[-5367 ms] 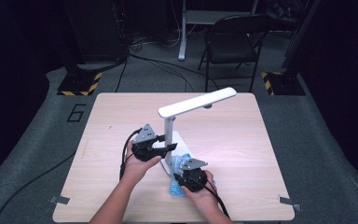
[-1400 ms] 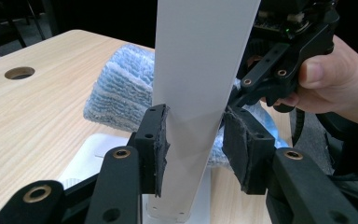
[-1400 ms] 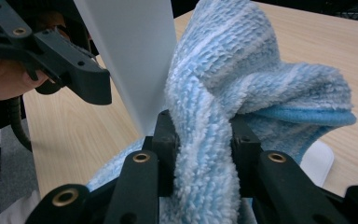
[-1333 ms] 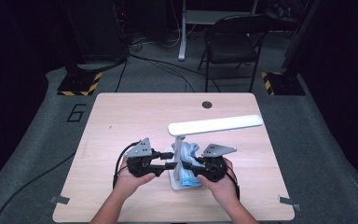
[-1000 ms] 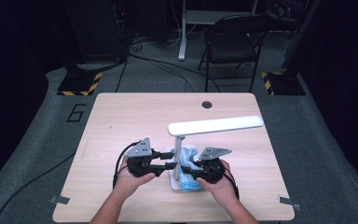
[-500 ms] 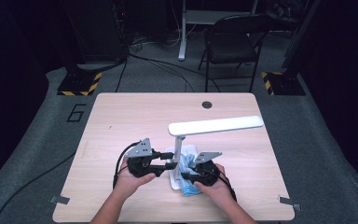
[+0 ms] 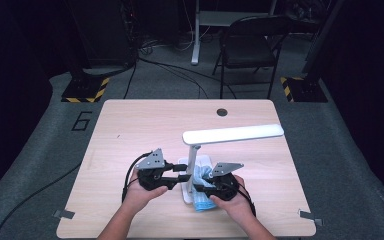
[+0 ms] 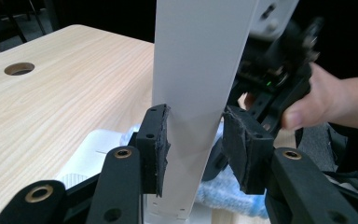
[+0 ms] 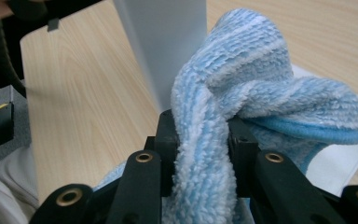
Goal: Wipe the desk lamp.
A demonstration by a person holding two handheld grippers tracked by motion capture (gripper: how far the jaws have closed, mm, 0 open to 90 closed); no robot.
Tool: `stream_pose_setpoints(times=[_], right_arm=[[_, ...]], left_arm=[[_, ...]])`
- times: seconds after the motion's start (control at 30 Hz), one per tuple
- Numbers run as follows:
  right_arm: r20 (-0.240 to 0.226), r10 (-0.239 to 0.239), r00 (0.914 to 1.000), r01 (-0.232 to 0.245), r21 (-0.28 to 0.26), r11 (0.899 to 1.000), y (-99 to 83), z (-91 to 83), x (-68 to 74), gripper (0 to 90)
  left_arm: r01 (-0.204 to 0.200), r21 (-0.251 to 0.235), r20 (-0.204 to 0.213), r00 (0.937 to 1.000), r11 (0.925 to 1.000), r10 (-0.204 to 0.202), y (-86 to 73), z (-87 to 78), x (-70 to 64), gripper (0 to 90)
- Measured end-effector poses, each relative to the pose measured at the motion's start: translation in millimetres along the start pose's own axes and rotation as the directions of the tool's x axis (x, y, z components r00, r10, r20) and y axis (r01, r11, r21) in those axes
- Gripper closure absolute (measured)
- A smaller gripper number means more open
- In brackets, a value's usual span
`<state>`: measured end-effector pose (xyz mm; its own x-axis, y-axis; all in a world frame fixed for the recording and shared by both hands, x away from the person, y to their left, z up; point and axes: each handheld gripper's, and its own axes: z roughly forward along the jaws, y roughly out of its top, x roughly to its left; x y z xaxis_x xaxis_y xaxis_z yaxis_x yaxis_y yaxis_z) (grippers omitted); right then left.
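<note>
Lamp (image 7: 194, 160) now upright again: left gripper (image 7: 179, 177) jaws straddle its post, slightly spread. Right gripper (image 7: 198, 188) pinching cloth (image 9: 223, 121) has moved against the post; wiping likely next.

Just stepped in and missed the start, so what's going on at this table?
A person is cleaning a white desk lamp on the wooden table. The left tool straddles the lamp's upright post, one jaw touching it. The right tool is shut on a blue cloth, held against the post near the base.
</note>
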<state>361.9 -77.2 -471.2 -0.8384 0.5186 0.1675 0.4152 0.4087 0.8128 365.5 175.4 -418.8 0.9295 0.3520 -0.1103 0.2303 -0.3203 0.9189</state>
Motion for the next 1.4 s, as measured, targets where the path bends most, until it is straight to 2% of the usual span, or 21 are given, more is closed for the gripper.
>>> stream_pose_setpoints(times=[0.13, 0.2, 0.27, 0.33, 0.4, 0.47, 0.57, 0.63, 0.7, 0.73, 0.83, 0.97, 1.07, 1.1, 1.2, 1.27, 1.4], right_arm=[[-0.001, -0.012, 0.9999, 0.012, -0.016, 1.000, 6.6, -11.5, 5.3, 71.1], [0.013, -0.017, 0.9998, 0.018, -0.051, 0.999, 11.5, -17.6, 9.6, 71.1], [0.007, -0.028, 0.9996, 0.028, -0.063, 0.998, 16.5, -24.0, 12.3, 71.1], [-0.006, -0.022, 0.9997, 0.022, -0.109, 0.994, 24.0, -33.4, 17.0, 71.1], [-0.005, -0.031, 0.9995, 0.030, -0.132, 0.991, 29.8, -40.3, 20.1, 71.0], [0.022, -0.049, 0.9986, 0.051, -0.157, 0.986, 34.9, -45.4, 22.6, 71.0], [0.034, -0.081, 0.9961, 0.086, -0.159, 0.984, 40.4, -49.3, 23.6, 71.1], [0.021, -0.084, 0.9962, 0.086, -0.148, 0.985, 38.4, -46.7, 20.4, 71.2], [-0.001, -0.068, 0.9977, 0.067, -0.145, 0.987, 33.8, -42.2, 17.3, 71.2], [-0.013, -0.065, 0.9978, 0.062, -0.139, 0.988, 31.7, -40.5, 16.1, 71.2], [-0.010, -0.060, 0.9982, 0.058, -0.111, 0.992, 22.7, -29.7, 12.7, 71.2], [0.013, -0.051, 0.9986, 0.051, -0.042, 0.998, 7.2, -9.2, 8.5, 71.1], [0.020, -0.061, 0.9979, 0.060, 0.045, 0.997, -5.6, 7.9, 6.1, 71.1], [0.030, -0.079, 0.9964, 0.077, 0.055, 0.996, -9.1, 11.9, 4.9, 71.2], [0.040, -0.068, 0.9969, 0.065, 0.070, 0.995, -13.6, 17.0, 1.3, 71.2], [0.046, -0.081, 0.9957, 0.076, 0.090, 0.993, -14.8, 19.6, -0.1, 71.2], [0.028, -0.070, 0.9972, 0.068, 0.085, 0.994, -15.0, 19.3, -1.9, 71.3]], left_arm=[[0.000, -0.003, -0.001, 1.0000, 1.0000, 0.000, -0.6, -0.2, 0.5, 60.5], [-0.004, 0.001, -0.003, 1.0000, 1.0000, 0.004, -0.9, -1.0, 1.3, 60.5], [0.003, 0.014, 0.011, 0.9999, 0.9999, -0.003, -1.2, -2.8, 2.1, 60.5], [0.011, 0.008, 0.008, 0.9999, 0.9999, -0.011, -1.9, -2.3, 2.9, 60.4], [0.009, 0.018, 0.013, 0.9999, 0.9998, -0.009, -1.7, -2.1, 3.7, 60.4], [0.010, 0.022, 0.011, 0.9999, 0.9997, -0.010, -1.2, -1.9, 3.7, 60.4], [0.007, 0.033, 0.019, 0.9998, 0.9994, -0.008, -0.4, -2.7, 4.6, 60.4], [0.004, 0.033, 0.020, 0.9998, 0.9994, -0.005, -0.6, -2.9, 4.7, 60.4], [0.006, 0.034, 0.019, 0.9998, 0.9994, -0.007, -1.2, -3.0, 4.8, 60.4], [0.010, 0.028, 0.008, 0.9999, 0.9996, -0.010, -1.9, -2.0, 4.2, 60.4], [0.017, 0.035, 0.015, 0.9997, 0.9993, -0.017, -3.9, -1.4, 5.5, 60.4], [0.006, 0.036, 0.015, 0.9999, 0.9993, -0.007, -5.2, -1.0, 5.3, 61.1], [0.006, 0.037, 0.014, 0.9999, 0.9993, -0.006, -5.7, -1.1, 5.6, 61.3], [0.009, 0.033, 0.015, 0.9998, 0.9994, -0.009, -6.1, -0.9, 5.8, 61.3], [0.014, 0.032, 0.012, 0.9998, 0.9994, -0.014, -6.5, -0.9, 5.6, 61.4], [0.005, 0.031, 0.013, 0.9999, 0.9995, -0.006, -6.5, -0.8, 5.6, 61.4], [0.010, 0.029, 0.013, 0.9999, 0.9995, -0.011, -6.8, -0.7, 5.4, 61.4]])
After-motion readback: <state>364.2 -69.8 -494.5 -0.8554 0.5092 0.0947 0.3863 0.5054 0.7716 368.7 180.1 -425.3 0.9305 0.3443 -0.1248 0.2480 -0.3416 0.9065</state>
